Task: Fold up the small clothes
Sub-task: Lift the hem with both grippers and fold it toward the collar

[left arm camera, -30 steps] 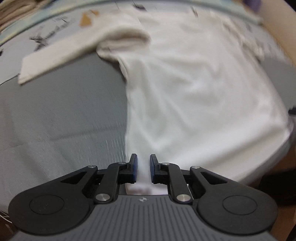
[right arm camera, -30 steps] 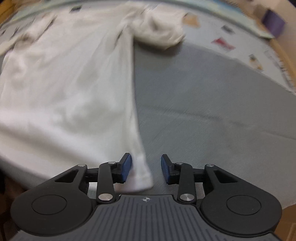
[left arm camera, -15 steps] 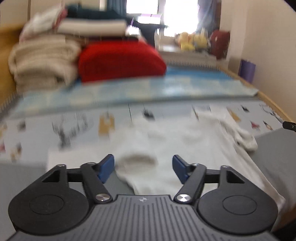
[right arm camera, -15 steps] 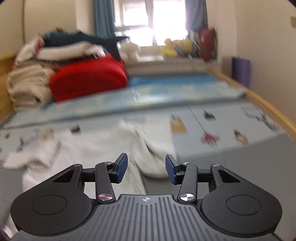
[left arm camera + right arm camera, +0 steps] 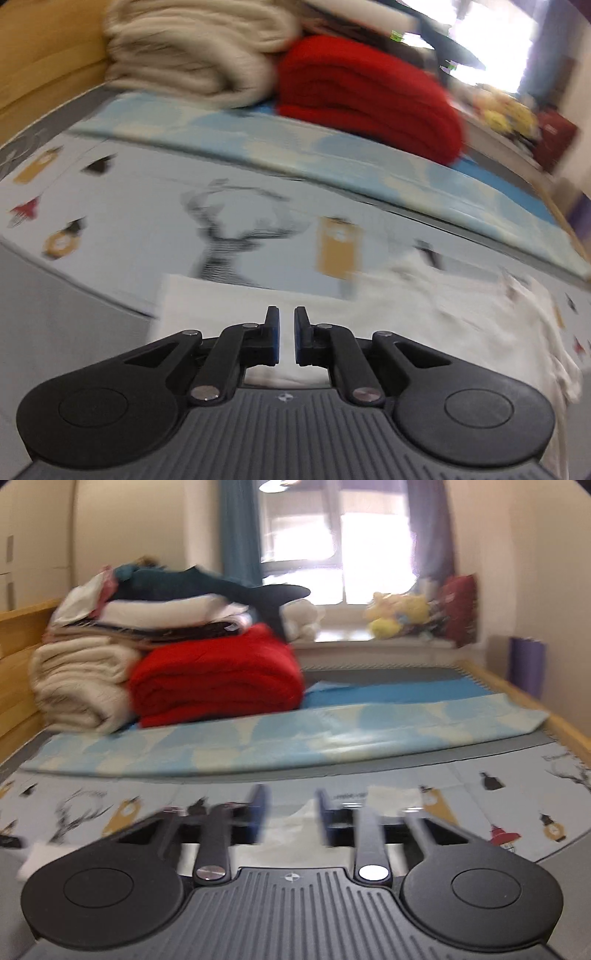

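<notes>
- Beige blanket (image 5: 192, 55) sits far left at the bed's head, the red blanket (image 5: 369, 99) touching it on the right; neither belongs to the task.
- Printed mat (image 5: 110, 221) lies in front of them, and the white shirt (image 5: 424, 317) is spread on it, its sleeve end reaching out to the left.
- Left gripper (image 5: 286, 341) is low over that sleeve, fingers nearly together with a thin gap; whether cloth is pinched I cannot tell (white fabric shows just under the pads).
- Right gripper (image 5: 288, 818) is blurred and spread wide, holding nothing, with shirt fabric visible below it.
- Risk: if the left catches only a thin edge, the sleeve will likely slip out mid-fold and land crooked; a double layer dragged along would bunch the shirt.
- Risk: the right closing while moving could miss the cloth altogether.
- Containers: none in view, so nothing to report inside any.
</notes>
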### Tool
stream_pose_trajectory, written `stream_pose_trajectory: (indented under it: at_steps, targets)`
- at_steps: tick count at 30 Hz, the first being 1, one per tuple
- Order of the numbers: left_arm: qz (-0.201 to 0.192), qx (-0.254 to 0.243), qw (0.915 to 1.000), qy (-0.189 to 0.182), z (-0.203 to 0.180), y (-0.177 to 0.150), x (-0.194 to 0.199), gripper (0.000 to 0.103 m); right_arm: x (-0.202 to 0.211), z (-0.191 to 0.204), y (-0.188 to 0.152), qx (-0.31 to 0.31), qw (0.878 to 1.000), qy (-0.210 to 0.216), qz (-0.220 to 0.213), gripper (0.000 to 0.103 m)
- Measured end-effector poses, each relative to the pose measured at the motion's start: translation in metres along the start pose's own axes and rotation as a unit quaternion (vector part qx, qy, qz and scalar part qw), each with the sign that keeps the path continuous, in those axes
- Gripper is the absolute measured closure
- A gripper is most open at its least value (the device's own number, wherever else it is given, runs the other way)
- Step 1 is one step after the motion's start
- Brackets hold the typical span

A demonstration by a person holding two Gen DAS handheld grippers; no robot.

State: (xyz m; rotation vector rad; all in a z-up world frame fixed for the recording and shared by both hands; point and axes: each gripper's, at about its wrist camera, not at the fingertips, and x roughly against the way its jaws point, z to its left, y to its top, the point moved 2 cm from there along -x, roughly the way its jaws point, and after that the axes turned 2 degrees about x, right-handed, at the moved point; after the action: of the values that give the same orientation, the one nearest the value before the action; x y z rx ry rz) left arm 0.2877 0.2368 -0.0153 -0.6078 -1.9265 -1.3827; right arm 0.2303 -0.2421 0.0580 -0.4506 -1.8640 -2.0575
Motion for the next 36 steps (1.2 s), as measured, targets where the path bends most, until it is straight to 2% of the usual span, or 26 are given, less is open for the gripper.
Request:
stream_pose_trajectory:
  at_steps: [2, 5, 6, 7, 9, 12, 16, 17, 18, 19, 20, 21, 23, 24, 25, 27, 29, 32, 36]
  targets:
    - [0.017, 0.053, 0.9984, 0.007, 0.036, 0.006, -0.016, 0.095, -0.01, 0.003, 0.001, -0.029, 0.999, 0.025, 0.015, 0.091]
    - [0.059, 0.128, 0.9897, 0.023, 0.082, 0.007, -0.044, 0.093, -0.023, 0.015, 0.007, -0.019, 0.998, 0.05, 0.022, 0.091]
    - [0.068, 0.144, 0.987, 0.022, 0.092, 0.005, -0.05, 0.089, -0.027, 0.017, 0.009, -0.016, 0.998, 0.058, 0.02, 0.091]
    - [0.073, 0.155, 0.9847, 0.029, 0.1, 0.006, -0.056, 0.087, -0.032, 0.02, 0.01, -0.012, 0.998, 0.063, 0.021, 0.091]
    - [0.07, 0.165, 0.9826, 0.051, 0.112, 0.008, -0.066, 0.072, -0.043, 0.025, 0.01, -0.014, 0.997, 0.069, 0.034, 0.09]
    - [0.071, 0.164, 0.9822, 0.058, 0.121, 0.012, -0.082, 0.062, -0.052, 0.026, 0.008, -0.028, 0.995, 0.078, 0.052, 0.09]
    - [0.096, 0.116, 0.9868, 0.06, 0.114, 0.011, -0.11, 0.055, -0.058, 0.033, 0.005, -0.015, 0.995, 0.079, 0.056, 0.09]
    - [0.092, 0.09, 0.9897, 0.063, 0.106, 0.011, -0.112, 0.052, -0.059, 0.033, 0.004, -0.013, 0.995, 0.08, 0.058, 0.09]
    - [0.09, 0.061, 0.992, 0.066, 0.097, 0.01, -0.116, 0.053, -0.06, 0.033, 0.004, -0.011, 0.995, 0.079, 0.059, 0.09]
    - [0.089, 0.029, 0.9934, 0.065, 0.089, 0.009, -0.118, 0.059, -0.062, 0.033, 0.003, -0.009, 0.995, 0.078, 0.061, 0.09]
    - [0.091, -0.007, 0.9934, 0.069, 0.08, 0.007, -0.119, 0.08, -0.064, 0.032, 0.002, -0.007, 0.995, 0.077, 0.064, 0.09]
    - [0.094, -0.044, 0.9917, 0.076, 0.073, 0.006, -0.12, 0.091, -0.065, 0.032, 0.001, -0.006, 0.995, 0.074, 0.067, 0.09]
    - [0.088, -0.097, 0.9872, 0.09, 0.064, 0.006, -0.117, 0.096, -0.069, 0.03, -0.001, -0.004, 0.995, 0.07, 0.07, 0.09]
    - [0.082, -0.115, 0.9834, 0.113, 0.064, 0.009, -0.114, 0.097, -0.071, 0.03, -0.002, -0.002, 0.995, 0.067, 0.072, 0.09]
    - [0.07, -0.135, 0.9755, 0.159, 0.069, 0.014, -0.112, 0.097, -0.073, 0.03, -0.002, -0.001, 0.995, 0.064, 0.074, 0.09]
    - [0.043, -0.153, 0.9487, 0.274, 0.092, 0.027, -0.103, 0.097, -0.075, 0.028, -0.003, -0.002, 0.995, 0.058, 0.076, 0.09]
    - [0.021, -0.141, 0.922, 0.36, 0.123, 0.037, -0.091, 0.097, -0.076, 0.027, -0.004, -0.003, 0.996, 0.053, 0.077, 0.09]
    - [0.01, -0.121, 0.9, 0.419, 0.151, 0.043, -0.08, 0.097, -0.076, 0.025, -0.004, -0.001, 0.995, 0.053, 0.078, 0.09]
    - [0.003, -0.115, 0.8767, 0.467, 0.165, 0.046, -0.079, 0.097, -0.076, 0.024, -0.007, 0.005, 0.995, 0.052, 0.081, 0.09]
